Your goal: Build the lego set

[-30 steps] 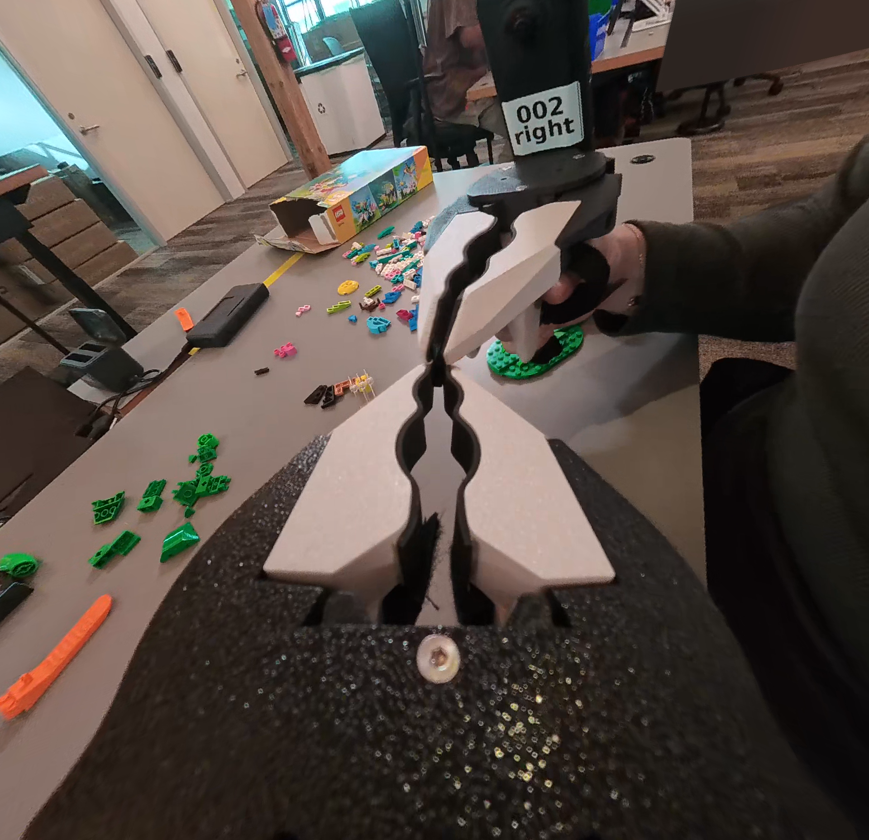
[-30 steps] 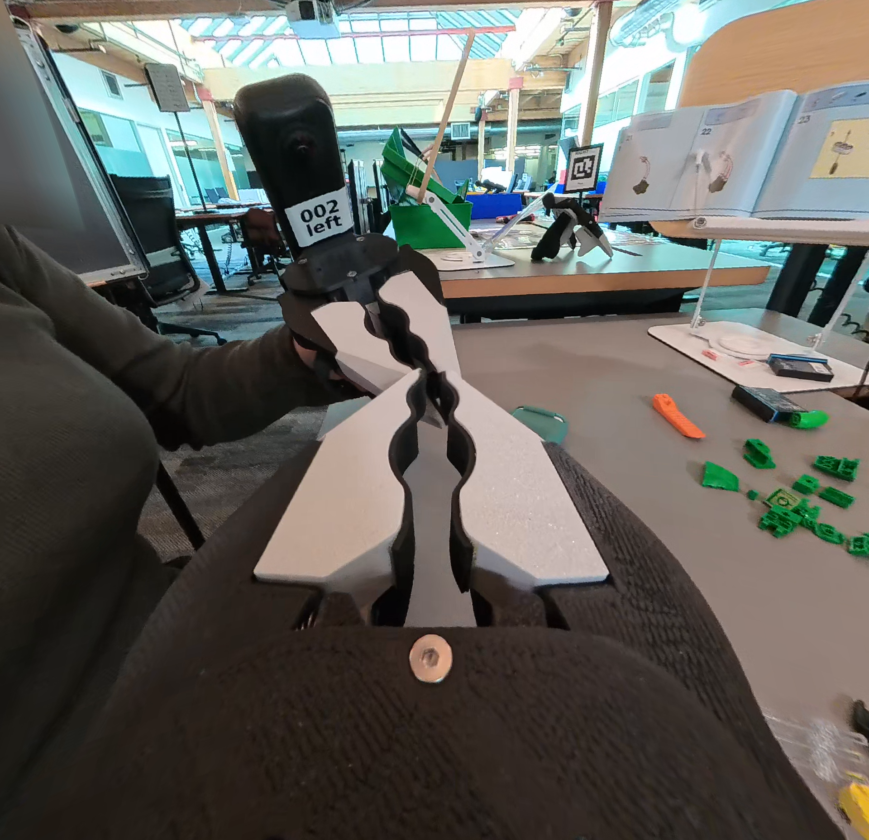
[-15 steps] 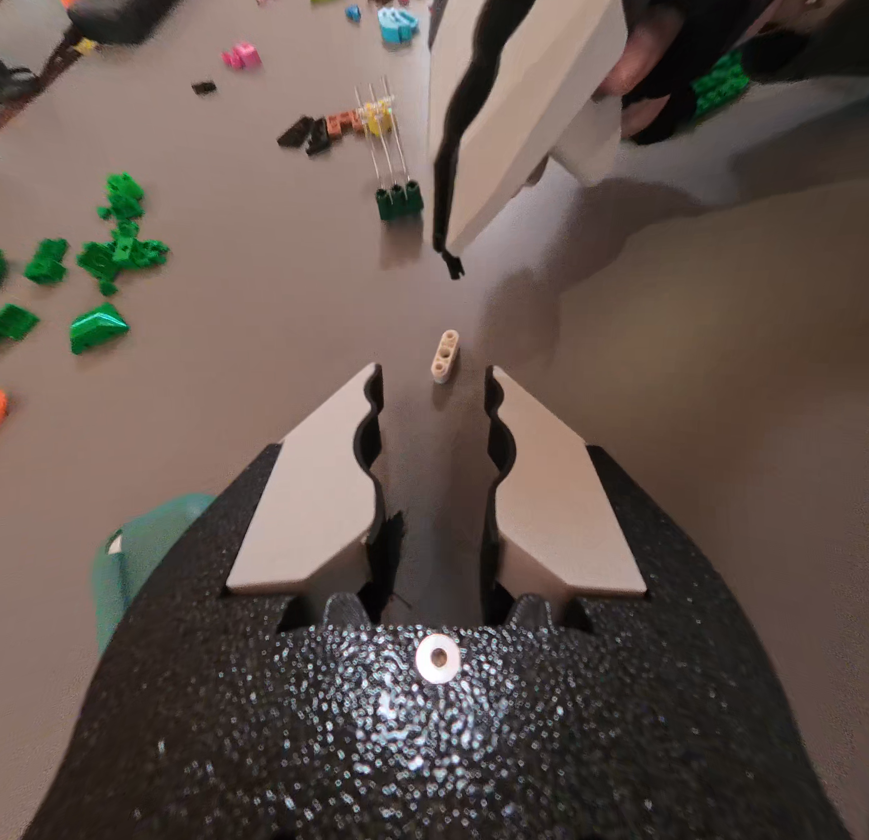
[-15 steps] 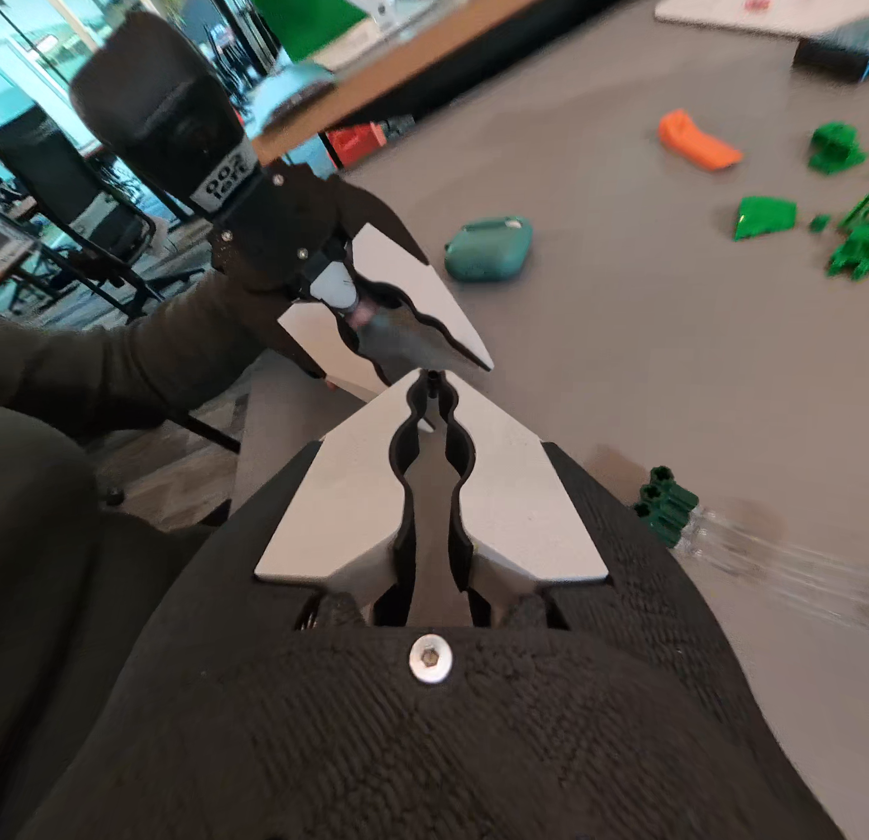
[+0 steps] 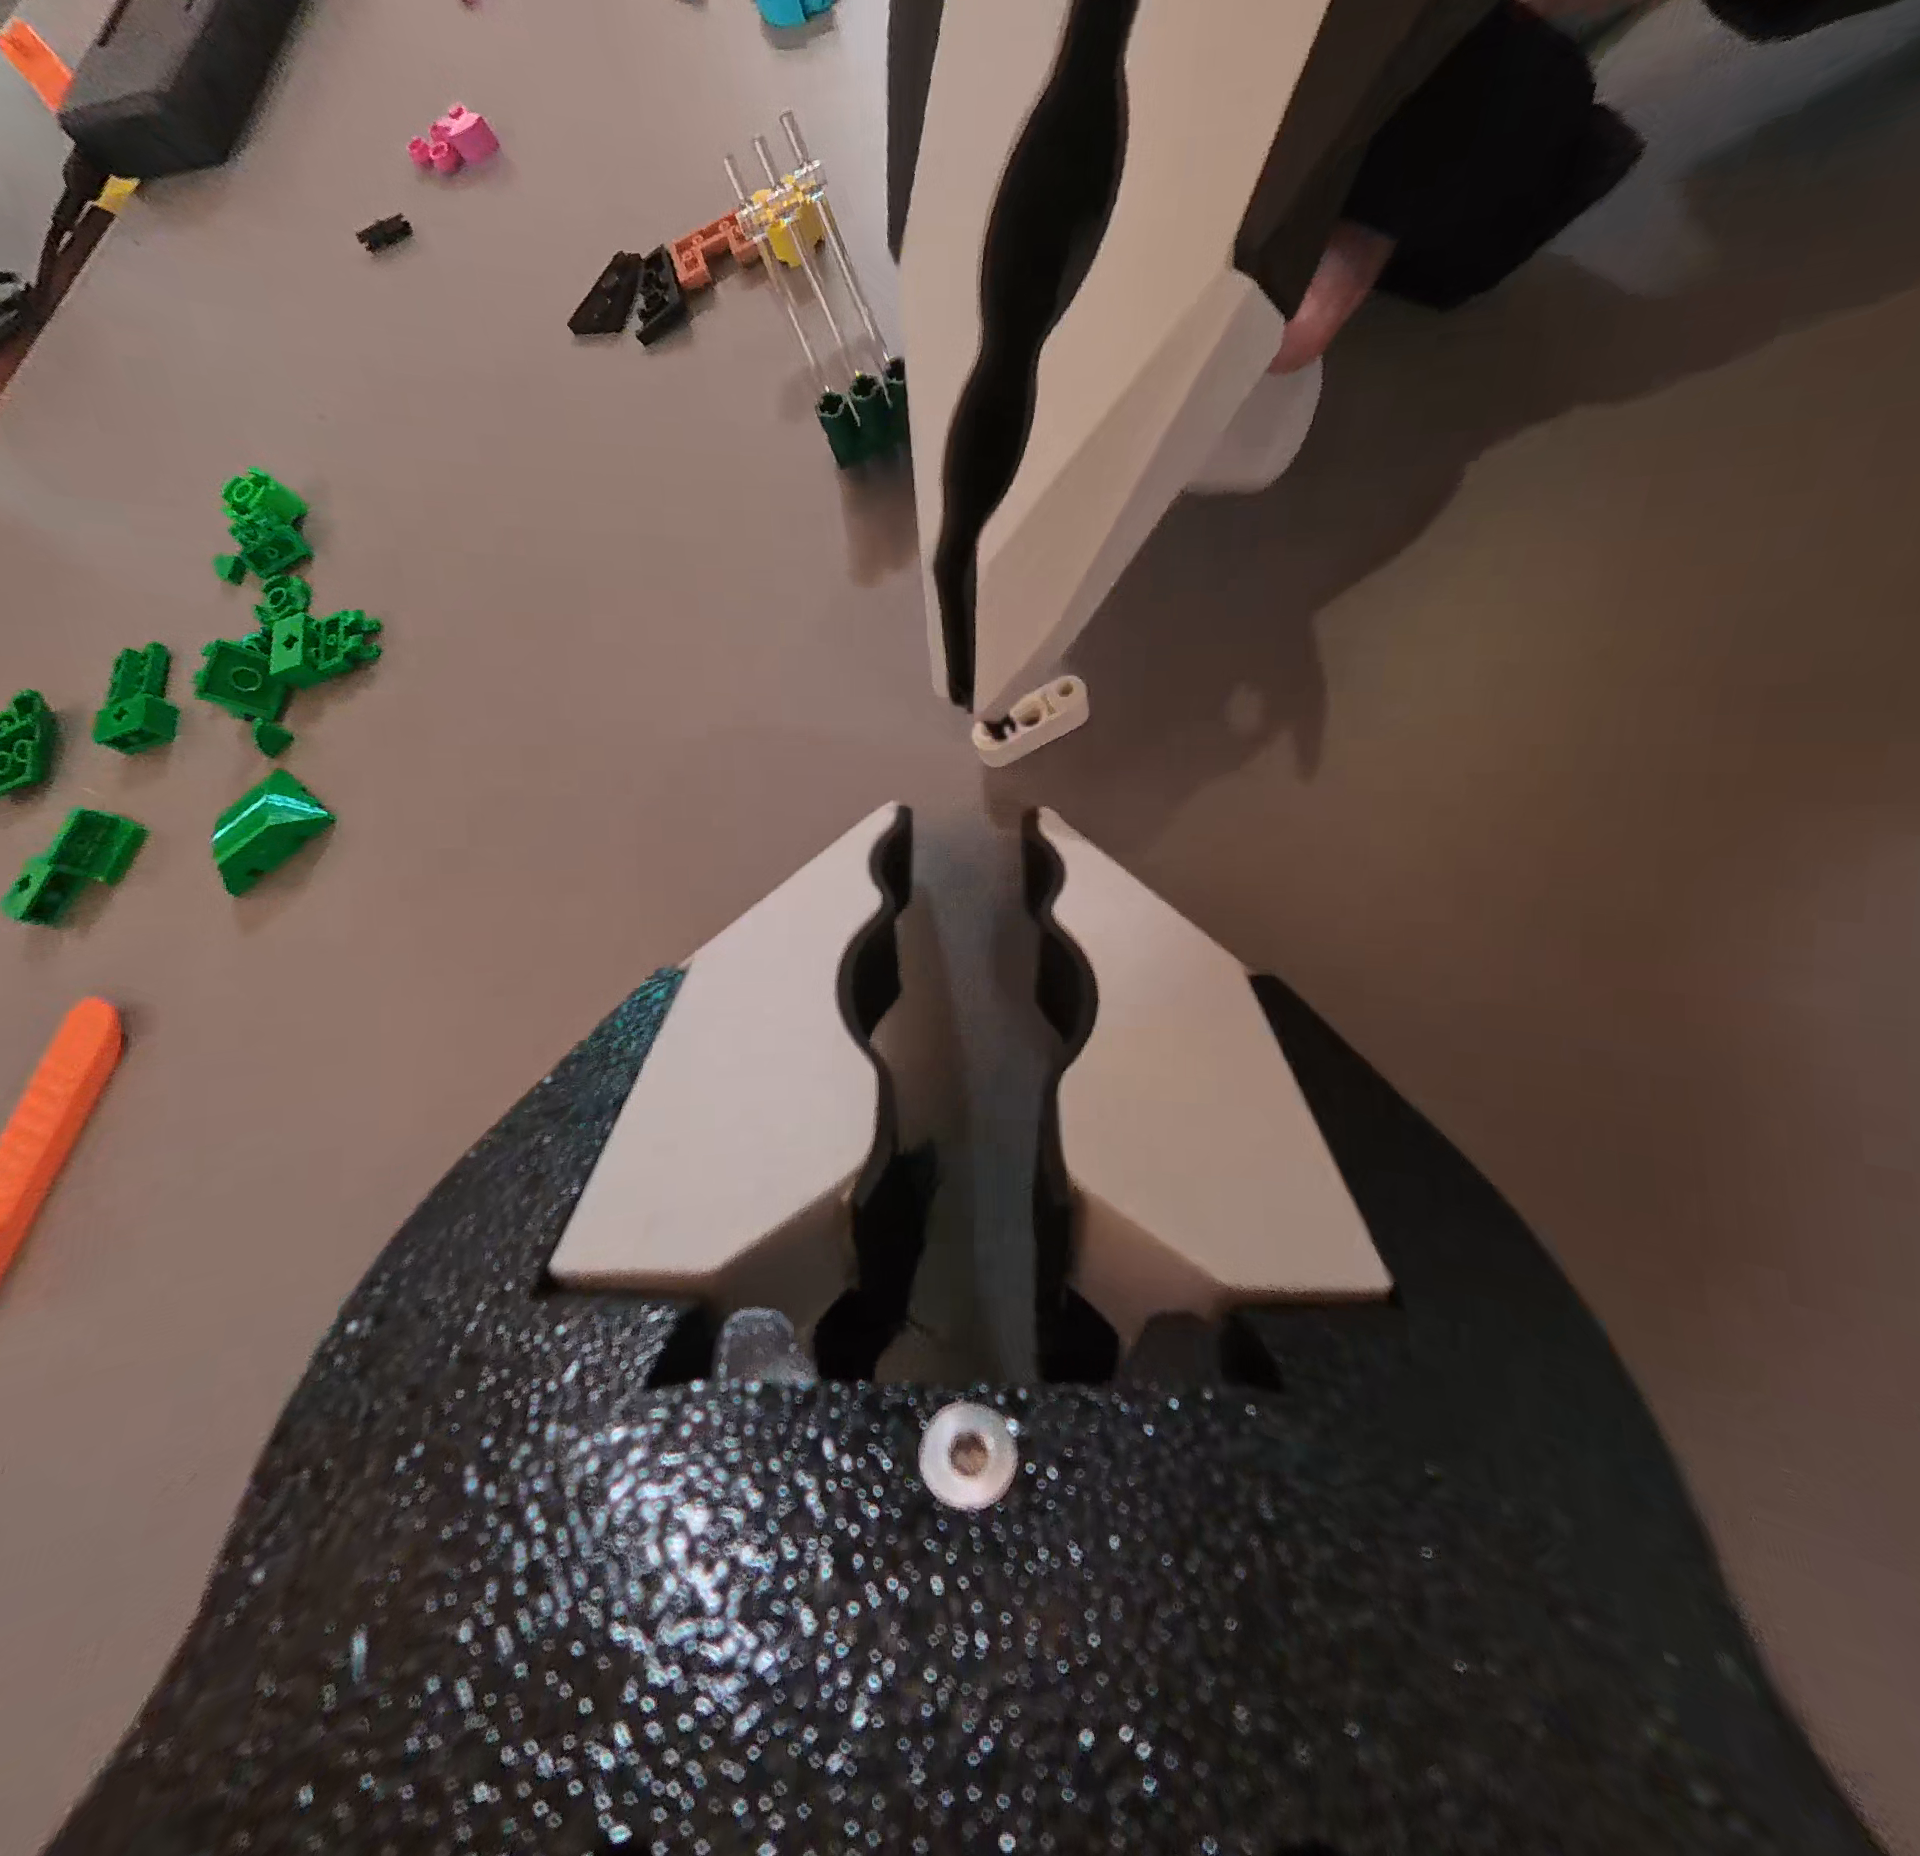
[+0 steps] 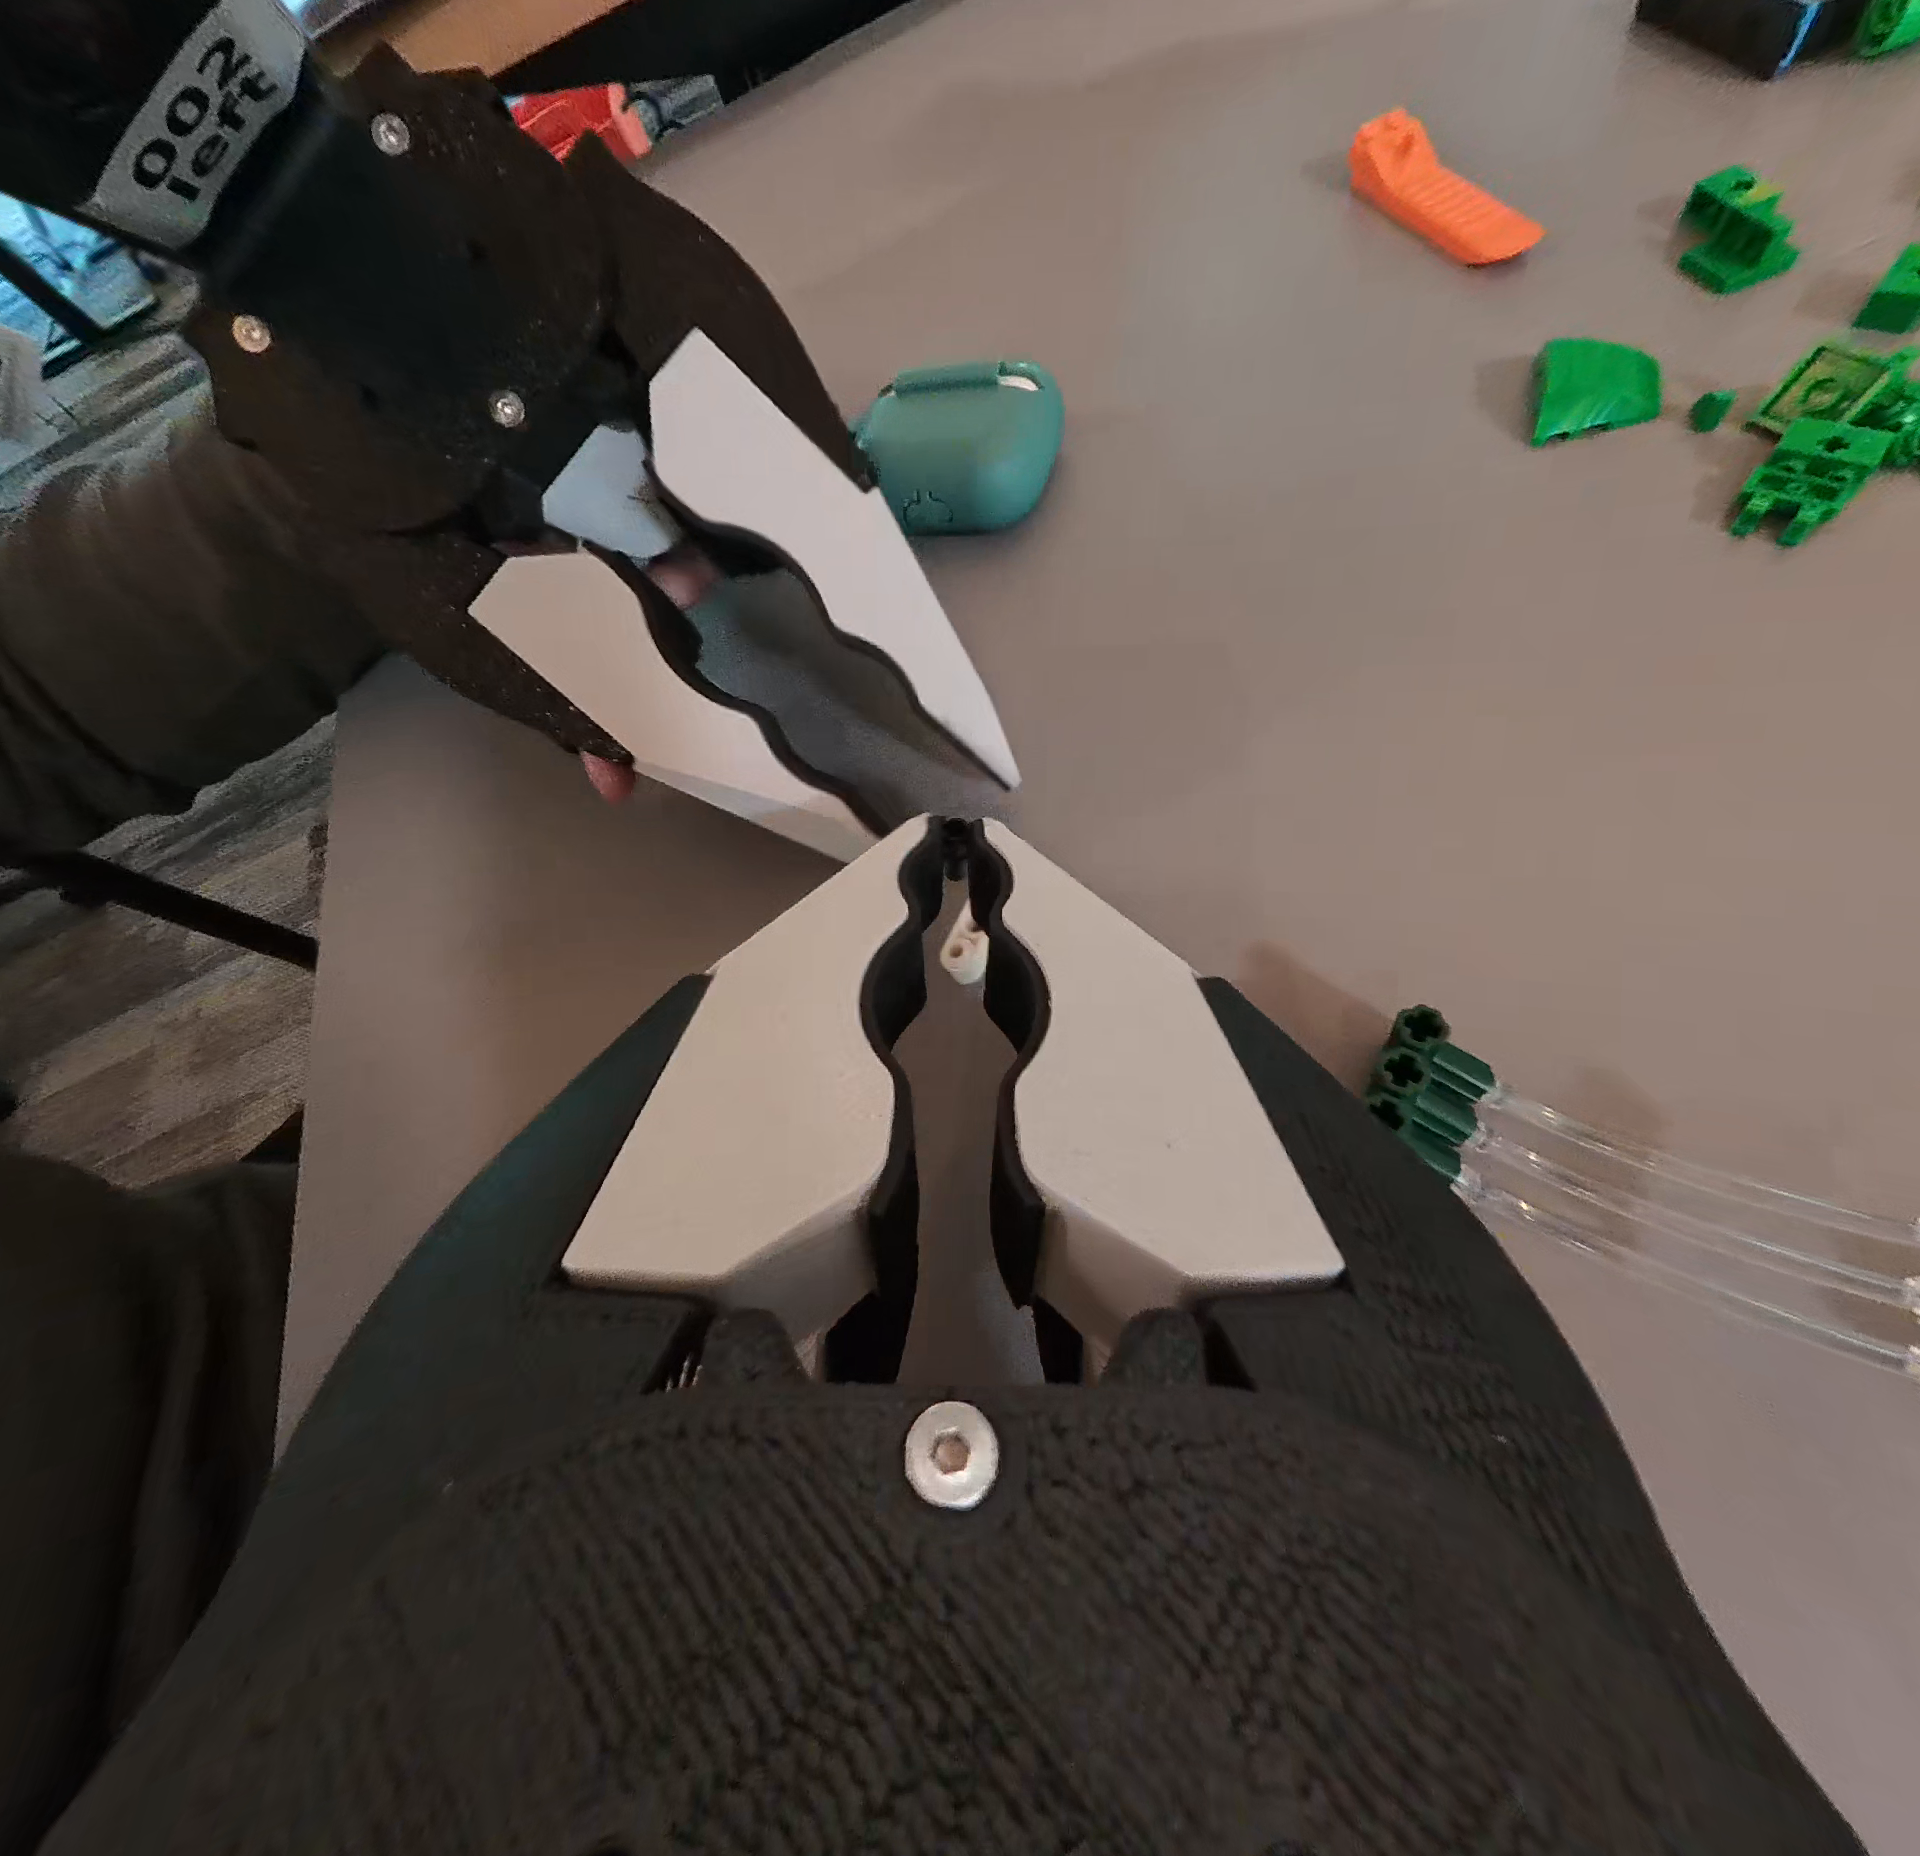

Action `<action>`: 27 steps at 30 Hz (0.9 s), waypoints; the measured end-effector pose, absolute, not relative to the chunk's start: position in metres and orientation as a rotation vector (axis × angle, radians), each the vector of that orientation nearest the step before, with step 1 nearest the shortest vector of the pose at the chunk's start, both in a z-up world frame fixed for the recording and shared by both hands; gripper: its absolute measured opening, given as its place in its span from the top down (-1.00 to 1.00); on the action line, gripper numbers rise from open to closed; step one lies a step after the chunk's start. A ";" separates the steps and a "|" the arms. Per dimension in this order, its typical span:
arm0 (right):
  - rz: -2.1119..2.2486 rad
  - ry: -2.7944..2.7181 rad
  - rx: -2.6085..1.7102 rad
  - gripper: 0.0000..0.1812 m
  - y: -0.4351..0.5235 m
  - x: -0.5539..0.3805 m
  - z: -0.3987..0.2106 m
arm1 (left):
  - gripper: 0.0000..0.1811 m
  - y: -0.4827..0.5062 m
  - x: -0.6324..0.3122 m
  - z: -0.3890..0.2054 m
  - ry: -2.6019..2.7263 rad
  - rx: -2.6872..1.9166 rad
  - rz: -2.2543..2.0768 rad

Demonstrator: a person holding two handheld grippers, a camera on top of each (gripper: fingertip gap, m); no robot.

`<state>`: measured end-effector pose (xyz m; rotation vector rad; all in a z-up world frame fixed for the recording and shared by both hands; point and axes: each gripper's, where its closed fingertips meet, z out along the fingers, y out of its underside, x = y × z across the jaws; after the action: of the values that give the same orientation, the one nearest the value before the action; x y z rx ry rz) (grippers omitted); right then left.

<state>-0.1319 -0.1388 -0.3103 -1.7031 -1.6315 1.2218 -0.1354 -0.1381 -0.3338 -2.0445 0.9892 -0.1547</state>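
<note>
- The build looks to be at an early stage: most parts lie loose on the bench (image 5: pixel 1558 871), and no larger finished model shows in either view.
- Loose green pieces (image 5: pixel 249 663) sit at the left of the left wrist view; pink, black and blue bits are scattered along the top, unattached.
- One small sub-assembly exists: three dark green connectors with clear rods (image 6: pixel 1434 1089), at the right edge of the right wrist view.
- The right hand-held gripper (image 6: pixel 954 838) is clenched on a tiny black pin (image 6: pixel 952 850), its tip at one end hole of the small white beam (image 5: pixel 1029 731) lying flat on the bench, centre frame.
- The left hand-held gripper (image 5: pixel 968 819) is released, jaws apart, just short of the beam, grasping nothing.
- Judged left: seating the pin, then nearly all the assembly.
</note>
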 end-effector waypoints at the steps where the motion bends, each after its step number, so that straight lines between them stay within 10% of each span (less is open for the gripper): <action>1: 1.213 -1.631 -1.712 0.97 -0.138 -0.130 -0.311 | 0.72 -0.138 -0.135 -0.333 1.005 -2.034 -0.166; 6: 1.190 -1.622 -1.745 0.97 -0.136 -0.127 -0.312 | 0.49 -0.140 -0.118 -0.333 1.136 -2.006 -0.289; 15: 1.115 -1.623 -1.720 0.97 -0.133 -0.126 -0.314 | 0.94 -0.130 -0.118 -0.336 1.206 -1.974 -0.326; 27: 1.078 -1.665 -1.660 0.97 -0.129 -0.121 -0.317 | 0.80 -0.126 -0.123 -0.334 1.171 -1.947 -0.231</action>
<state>-0.1208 -0.1294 -0.3172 -1.6603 -1.6648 1.0783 -0.1228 -0.1262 -0.3343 -1.9470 1.1708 -0.2314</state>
